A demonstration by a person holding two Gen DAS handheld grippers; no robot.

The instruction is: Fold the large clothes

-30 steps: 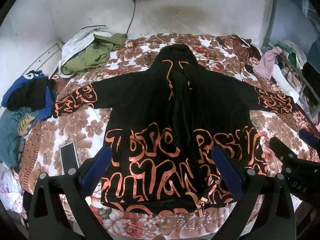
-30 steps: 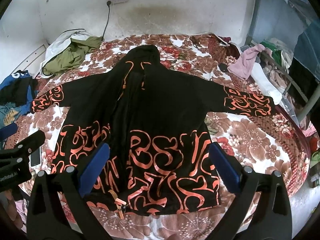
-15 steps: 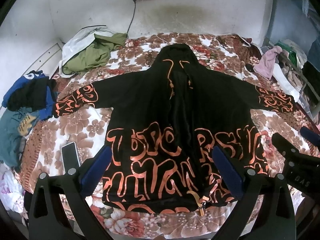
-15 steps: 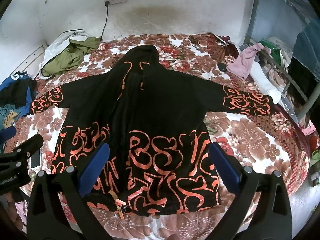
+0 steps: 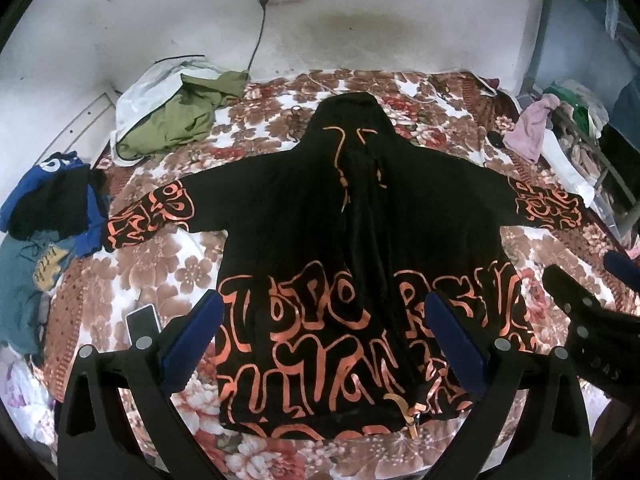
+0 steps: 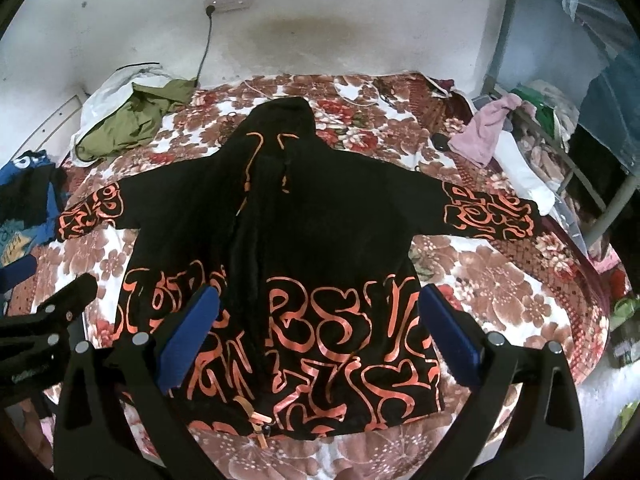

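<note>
A large black hooded jacket [image 5: 360, 248] with orange lettering lies flat, front up, on a floral bed, sleeves spread to both sides and hood toward the far wall. It shows the same way in the right wrist view [image 6: 304, 240]. My left gripper [image 5: 324, 336] is open and empty above the jacket's lower left hem. My right gripper [image 6: 316, 328] is open and empty above the lower right part. The right gripper also shows in the left wrist view [image 5: 592, 320], and the left gripper in the right wrist view [image 6: 44, 320].
A green and white garment pile [image 5: 172, 120] lies at the bed's far left. Blue and black clothes [image 5: 48, 208] lie at the left edge. A phone [image 5: 143, 320] lies by the left hem. Pink cloth [image 5: 528, 132] and a metal rack [image 6: 560, 148] stand at the right.
Both grippers stay open and hover. The views have shifted only slightly, with the jacket sitting a little lower in frame.
</note>
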